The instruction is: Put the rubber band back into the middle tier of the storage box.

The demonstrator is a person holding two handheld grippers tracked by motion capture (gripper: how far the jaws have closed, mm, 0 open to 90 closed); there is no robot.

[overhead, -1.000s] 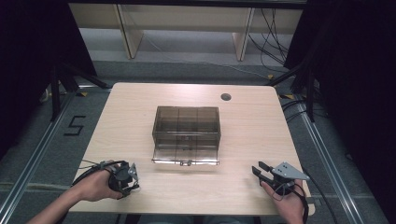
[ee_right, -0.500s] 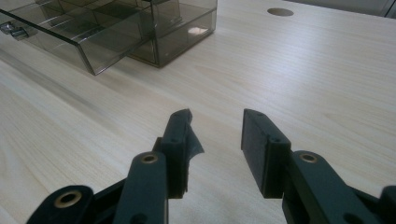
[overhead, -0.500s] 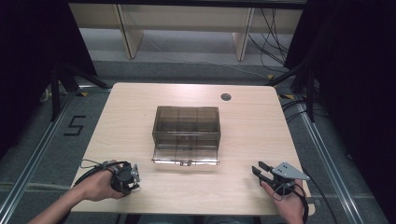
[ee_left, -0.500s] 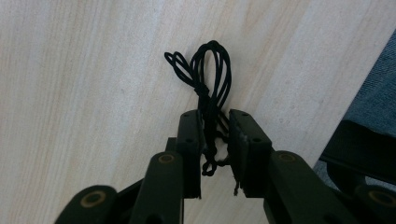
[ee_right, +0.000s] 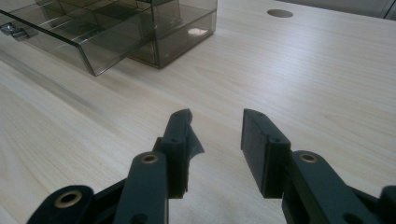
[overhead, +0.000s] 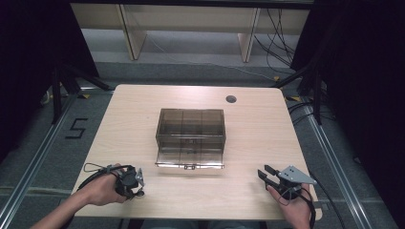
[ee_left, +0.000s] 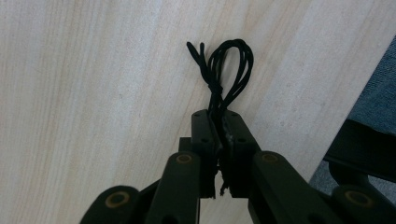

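The wooden table (overhead: 143,109) carries a smoked transparent organiser box (overhead: 191,131) at its centre, with the box's lower drawer (overhead: 190,160) pulled out toward the person and its compartments apparently unoccupied. A round cable hole (overhead: 231,99) sits in the tabletop beyond the box. The left gripper (overhead: 136,180) rests near the front left edge of the table, well apart from the box; the right gripper (overhead: 265,174) rests near the front right edge, likewise well apart. The item being handled is a small bundle of black cord (ee_left: 223,70), looped and knotted, located at the left gripper. The left gripper's jaws have just been closing and now stand together, clamped on the tail of the cord below its knot, with the loops projecting beyond the tips over the tabletop. The right gripper's jaws stand apart with nothing between them, pointed toward the box. Judged step: pick-up of the cord, grip just established, lift not yet made. Judged next move: raise the cord clear of the table, carry it to the open drawer, position it above one compartment, then release. The cord is limp and thin; a grip this close to the end may slip, so confirm retention before transit.
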